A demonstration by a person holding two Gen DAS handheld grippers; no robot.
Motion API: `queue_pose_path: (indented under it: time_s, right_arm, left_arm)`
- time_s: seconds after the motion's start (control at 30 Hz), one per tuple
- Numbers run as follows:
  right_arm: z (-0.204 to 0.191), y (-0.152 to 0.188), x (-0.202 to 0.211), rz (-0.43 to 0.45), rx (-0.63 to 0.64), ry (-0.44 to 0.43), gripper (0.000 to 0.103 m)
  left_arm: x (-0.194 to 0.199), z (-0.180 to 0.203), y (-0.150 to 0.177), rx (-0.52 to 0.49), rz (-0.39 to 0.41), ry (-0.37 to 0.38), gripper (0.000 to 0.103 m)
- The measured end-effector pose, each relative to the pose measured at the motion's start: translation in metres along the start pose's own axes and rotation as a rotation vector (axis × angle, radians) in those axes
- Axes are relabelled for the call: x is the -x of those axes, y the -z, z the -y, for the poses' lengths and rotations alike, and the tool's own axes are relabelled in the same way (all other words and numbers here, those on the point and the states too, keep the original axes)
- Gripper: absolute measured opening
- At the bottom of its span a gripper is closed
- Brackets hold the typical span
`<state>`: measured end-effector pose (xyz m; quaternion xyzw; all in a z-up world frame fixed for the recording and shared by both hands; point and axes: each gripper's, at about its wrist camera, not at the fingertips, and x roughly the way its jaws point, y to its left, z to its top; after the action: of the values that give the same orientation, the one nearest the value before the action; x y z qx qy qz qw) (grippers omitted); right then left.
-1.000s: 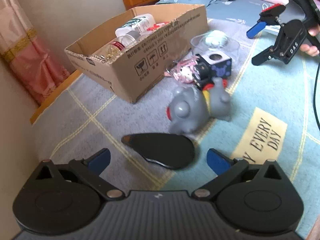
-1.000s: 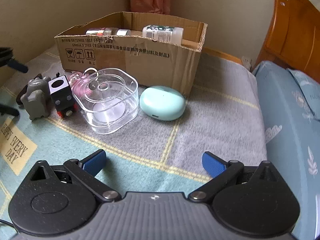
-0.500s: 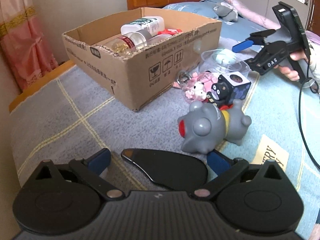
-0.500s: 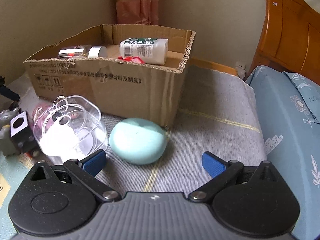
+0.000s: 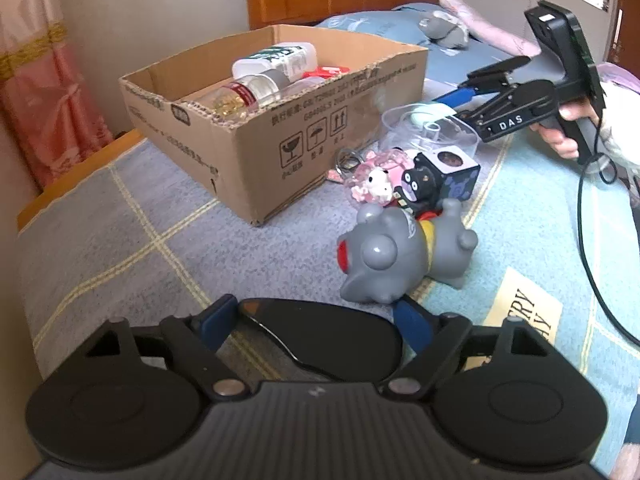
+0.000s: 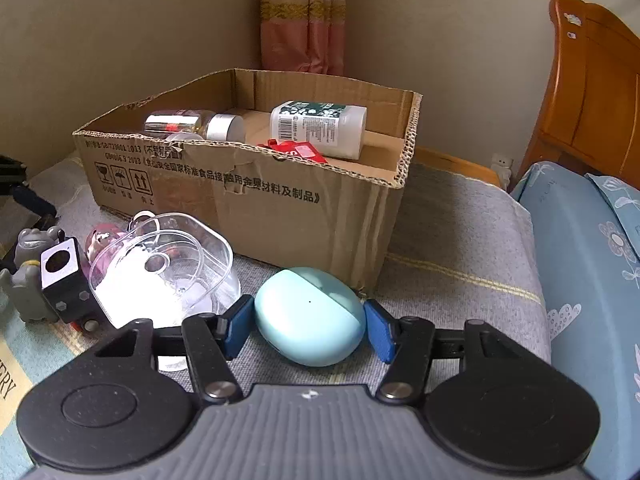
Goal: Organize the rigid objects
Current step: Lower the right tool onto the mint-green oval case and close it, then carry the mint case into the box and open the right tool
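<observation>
A flat black oval object (image 5: pixel 320 340) lies on the bedspread right in front of the left wrist camera. My left gripper (image 5: pixel 316 320) has its jaws closing, and both blue pads touch the oval's ends. A mint-green egg-shaped case (image 6: pixel 310 316) rests beside the cardboard box (image 6: pixel 280 200). My right gripper (image 6: pixel 310 330) is closing too, with a pad against each side of the case. In the left wrist view the right gripper (image 5: pixel 460 98) reaches in from the right, held by a person's hand (image 5: pixel 560 140). The box (image 5: pixel 248 148) holds bottles and a red packet.
A grey rubber animal toy (image 5: pixel 384 264), a black cube toy (image 5: pixel 448 168) and a pink keychain (image 5: pixel 372 184) lie between the grippers. A clear plastic container (image 6: pixel 168 264) stands left of the mint case. A blue pillow (image 6: pixel 592 280) and a wooden headboard (image 6: pixel 592 92) are on the right.
Both grippers moved in over their objects and drew their jaws together: the left around the black oval, the right around the mint case.
</observation>
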<state>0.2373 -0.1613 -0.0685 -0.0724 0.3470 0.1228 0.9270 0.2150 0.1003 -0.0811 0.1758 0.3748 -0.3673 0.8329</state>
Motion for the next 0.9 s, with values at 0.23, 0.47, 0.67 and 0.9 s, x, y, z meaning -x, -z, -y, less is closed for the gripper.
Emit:
queue_pose_path:
  time_s: [0.23,0.47,0.67,0.9]
  right_arm:
    - [-0.003,0.005,0.007,-0.011,-0.006,0.008,0.064]
    - [-0.005,0.014,0.018,-0.030,-0.013,0.000,0.064]
    - [-0.007,0.022,0.027,-0.041,-0.018,-0.014,0.065]
    - [-0.007,0.025,0.032,-0.038,-0.016,-0.022,0.065]
  left_arm:
    - [0.012,0.017,0.011,0.091,-0.018,-0.063,0.084]
    - [0.029,0.055,0.027,0.146,-0.052,-0.094,0.085]
    - [0.036,0.082,0.029,0.068,-0.126,-0.043,0.091]
    - [0.036,0.084,0.033,0.026,-0.135,0.006,0.092]
